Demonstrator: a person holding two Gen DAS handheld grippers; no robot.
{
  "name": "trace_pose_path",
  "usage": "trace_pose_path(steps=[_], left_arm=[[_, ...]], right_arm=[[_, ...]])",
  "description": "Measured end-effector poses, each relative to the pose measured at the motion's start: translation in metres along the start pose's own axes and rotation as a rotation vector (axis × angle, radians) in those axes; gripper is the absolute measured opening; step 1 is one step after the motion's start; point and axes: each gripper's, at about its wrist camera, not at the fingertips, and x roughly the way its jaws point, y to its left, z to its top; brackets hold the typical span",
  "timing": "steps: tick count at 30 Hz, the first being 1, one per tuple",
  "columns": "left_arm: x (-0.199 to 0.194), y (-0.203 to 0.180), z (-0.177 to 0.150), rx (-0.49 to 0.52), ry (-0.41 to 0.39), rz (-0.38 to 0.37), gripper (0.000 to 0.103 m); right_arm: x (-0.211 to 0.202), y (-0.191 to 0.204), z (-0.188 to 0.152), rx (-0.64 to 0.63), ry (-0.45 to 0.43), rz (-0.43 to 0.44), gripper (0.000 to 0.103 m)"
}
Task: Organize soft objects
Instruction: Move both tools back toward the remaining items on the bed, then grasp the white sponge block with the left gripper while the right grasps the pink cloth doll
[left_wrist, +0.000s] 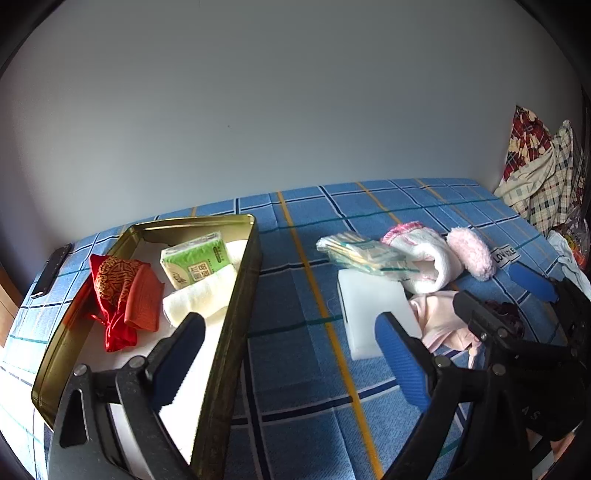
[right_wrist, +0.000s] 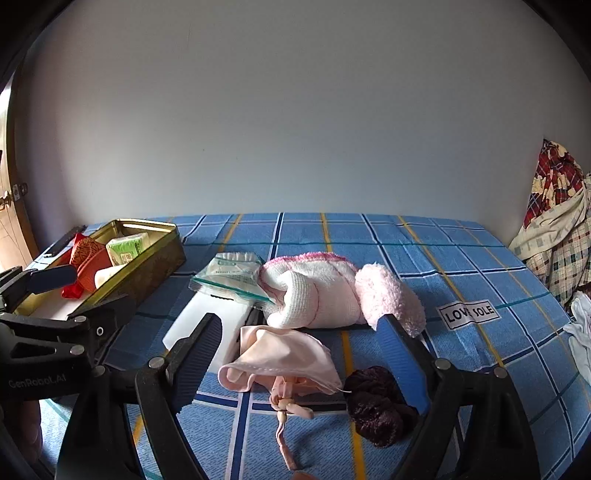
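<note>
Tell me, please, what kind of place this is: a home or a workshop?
Most likely a bedroom in a home. The work surface looks like a bed with a blue checked sheet set against a plain wall, and patterned bedding is piled at its right end. A wooden door shows at the left edge.

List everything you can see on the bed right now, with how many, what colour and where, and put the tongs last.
Tin: one, gold, left side of the bed.
Red pouch: one, red and gold, in the tin.
Tissue pack: one, green, in the tin.
Rolled towel: one, cream, in the tin.
Zip bag: one, clear, resting on the foam block.
Foam block: one, white, mid-bed.
White towel: one, pink-edged, centre.
Fluffy sock: one, pale pink, beside the white towel.
Pink cloth: one, near front.
Dark scrunchie: one, brown, front.
Phone: one, black, far left edge.
Bedding pile: plaid, right.
Left tongs: open, empty.
Right tongs: open, empty.
</note>
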Motion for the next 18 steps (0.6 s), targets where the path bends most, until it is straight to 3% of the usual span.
trace_pose_path(steps=[6,10,11,12,13,14,18], left_arm=[[0.000,0.001,0.001,0.008,-0.008,0.011,0.095],[0.003,0.001,0.003,0.001,0.002,0.004,0.095],[0.004,0.001,0.003,-0.002,0.007,-0.002,0.095],[0.004,0.000,0.003,-0.003,0.008,-0.006,0.095],[0.004,-0.001,0.004,-0.003,0.009,-0.007,0.095],[0.005,-0.003,0.004,0.001,0.013,-0.010,0.095],[0.004,-0.015,0.005,0.023,0.012,-0.030,0.095]], right_arm=[[0.024,0.003,-0.001,0.010,0.115,0.016,0.087],[0.044,0.003,-0.004,0.014,0.212,0.038,0.080],[0.051,0.003,-0.006,0.014,0.250,0.038,0.067],[0.054,0.002,-0.007,0.021,0.265,0.047,0.043],[0.053,0.001,-0.007,0.026,0.264,0.063,0.035],[0.052,0.000,-0.007,0.033,0.259,0.077,0.020],[0.032,-0.009,-0.003,0.070,0.174,0.089,0.014]])
